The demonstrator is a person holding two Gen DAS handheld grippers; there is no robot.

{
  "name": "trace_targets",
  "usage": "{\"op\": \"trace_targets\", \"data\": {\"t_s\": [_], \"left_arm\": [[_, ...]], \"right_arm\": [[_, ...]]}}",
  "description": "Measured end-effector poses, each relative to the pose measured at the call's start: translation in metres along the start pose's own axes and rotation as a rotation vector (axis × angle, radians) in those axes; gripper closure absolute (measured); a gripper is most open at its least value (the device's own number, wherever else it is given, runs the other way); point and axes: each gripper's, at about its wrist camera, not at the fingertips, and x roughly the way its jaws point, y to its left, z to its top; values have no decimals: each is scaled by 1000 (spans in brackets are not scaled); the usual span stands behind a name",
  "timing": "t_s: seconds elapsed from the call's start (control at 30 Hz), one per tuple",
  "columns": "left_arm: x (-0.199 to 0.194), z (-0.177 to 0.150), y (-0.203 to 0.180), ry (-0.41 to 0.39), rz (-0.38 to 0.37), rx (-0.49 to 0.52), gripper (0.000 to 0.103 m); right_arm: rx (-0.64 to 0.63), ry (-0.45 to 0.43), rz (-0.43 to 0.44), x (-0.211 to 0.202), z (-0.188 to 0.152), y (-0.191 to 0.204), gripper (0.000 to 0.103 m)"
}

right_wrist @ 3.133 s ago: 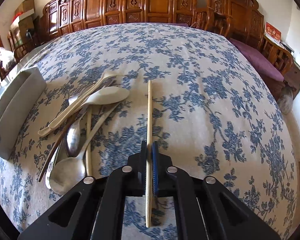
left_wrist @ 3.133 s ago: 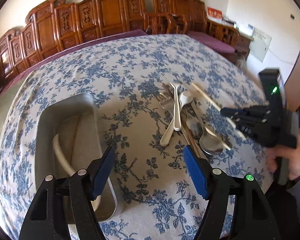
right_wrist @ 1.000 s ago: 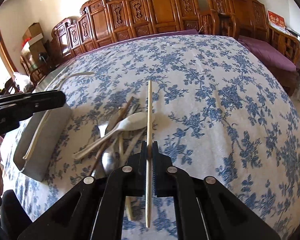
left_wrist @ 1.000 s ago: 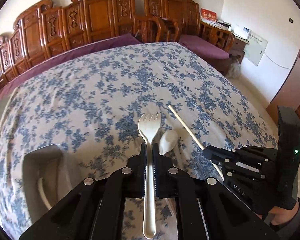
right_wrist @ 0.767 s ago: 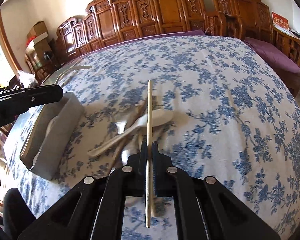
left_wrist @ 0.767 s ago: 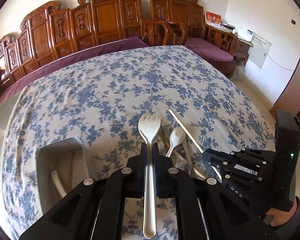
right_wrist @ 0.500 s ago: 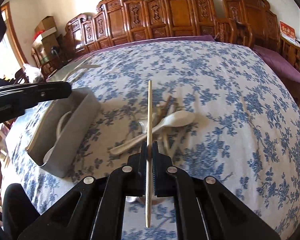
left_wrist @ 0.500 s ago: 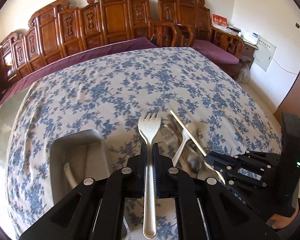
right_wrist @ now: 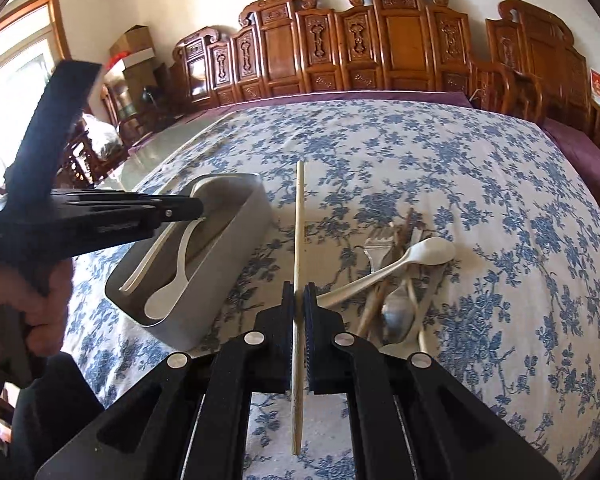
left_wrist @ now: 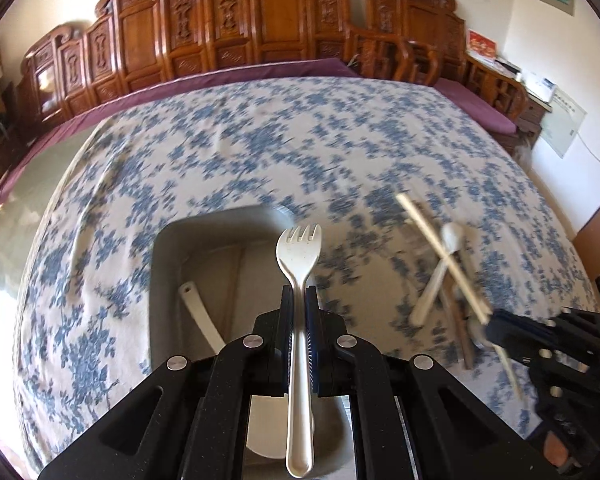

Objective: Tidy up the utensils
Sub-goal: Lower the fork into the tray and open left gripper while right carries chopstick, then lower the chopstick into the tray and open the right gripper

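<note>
My left gripper [left_wrist: 299, 295] is shut on a cream plastic fork [left_wrist: 299, 264], tines forward, hanging over the right part of the grey metal tray [left_wrist: 168, 264]. A white spoon [left_wrist: 198, 316] and a chopstick lie inside the tray. My right gripper [right_wrist: 299, 294] is shut on a pale wooden chopstick [right_wrist: 299, 216], held just right of the tray [right_wrist: 236, 256]. The left gripper [right_wrist: 184, 209] shows there too, over the tray. To the right lies the utensil pile [right_wrist: 396, 280] with a cream spoon [right_wrist: 420, 256], a metal fork, a metal spoon and chopsticks.
A blue-flowered cloth [right_wrist: 440, 152] covers the large table. Carved wooden chairs [right_wrist: 380, 52] line its far side. A person's hand [right_wrist: 24, 300] grips the left tool at the left edge. A cardboard box and a window stand at the far left.
Both grippers have travelled left toward the tray with their loads still held. The fork now hangs over the tray, and the chopstick has come close beside it.
</note>
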Motion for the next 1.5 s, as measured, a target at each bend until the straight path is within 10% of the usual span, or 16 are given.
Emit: {"op": "trace_targets", "data": {"t_s": [0.73, 1.5], "left_arm": [[44, -16, 50, 105, 127, -59, 92], [-67, -34, 87, -34, 85, -52, 82]], "right_arm": [[-5, 19, -10, 8, -5, -1, 97], [-53, 8, 97, 16, 37, 95, 97]]}}
